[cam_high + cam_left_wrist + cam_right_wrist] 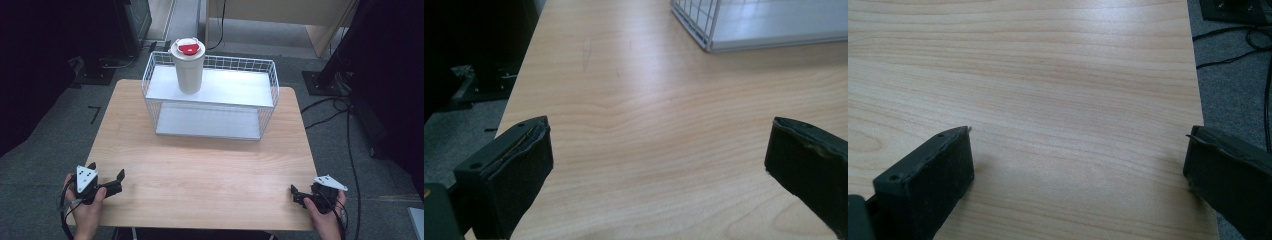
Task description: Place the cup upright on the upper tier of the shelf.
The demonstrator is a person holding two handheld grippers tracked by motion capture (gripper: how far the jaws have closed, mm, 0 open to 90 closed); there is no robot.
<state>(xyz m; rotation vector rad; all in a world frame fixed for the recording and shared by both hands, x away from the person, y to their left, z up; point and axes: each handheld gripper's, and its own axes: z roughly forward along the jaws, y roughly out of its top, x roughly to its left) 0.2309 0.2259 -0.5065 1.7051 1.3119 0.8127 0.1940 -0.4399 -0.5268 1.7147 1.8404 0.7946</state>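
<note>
**Both grippers wide at the near corners, cup on the rack**

While I watched from the high view, the wooden desk (200, 165) carried a white wire rack (210, 97) close to its far edge, roughly centred between the side edges. A white lidded cup (188, 67) with a red tab on top stood upright on the rack's upper shelf, towards its left end; the lower shelf lay bare beneath it.

My left gripper (106, 179) sat at the near left corner of the desk, held in the left hand (89, 210), its jaws spread well apart with nothing between them. In the left gripper view (659, 155) I saw the bare wood grain between the two black pads and a corner of the rack at the top right.

My right gripper (300, 195) was at the near right corner, gripped by the right hand (325, 220). In the right gripper view (1078, 160) its jaws also stood wide, holding nothing, one over the wood and the other at the desk's right edge, with grey floor and cables beyond
</note>
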